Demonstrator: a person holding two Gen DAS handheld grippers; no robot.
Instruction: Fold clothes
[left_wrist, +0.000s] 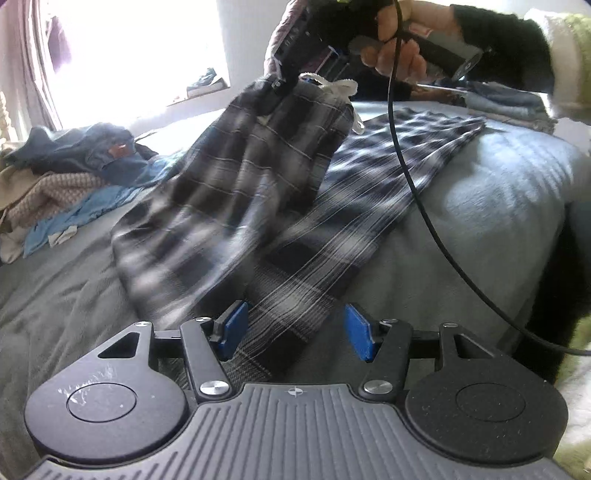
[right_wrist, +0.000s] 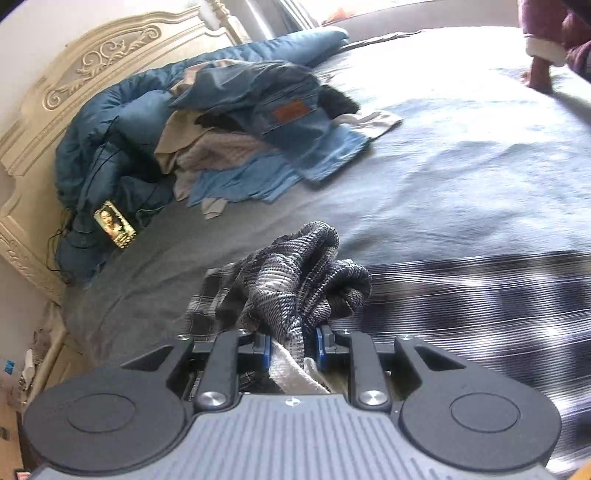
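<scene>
Plaid pyjama trousers (right_wrist: 295, 280) bunch between my right gripper (right_wrist: 291, 350) pads, waistband clamped and lifted off the grey bed (right_wrist: 461, 155). Only my left gripper (left_wrist: 291, 332), half open and empty, sees that raised hand (left_wrist: 399, 40); the trouser legs trail beneath.

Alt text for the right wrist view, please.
The right gripper is clamped on a bunched end of plaid pyjama trousers, lifted above a grey bed. A pile of unfolded clothes lies near the headboard.

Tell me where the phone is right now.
Right wrist view, far left: the phone lies screen-up on the rumpled blue duvet, beside the cream headboard, left of the clothes pile.
</scene>
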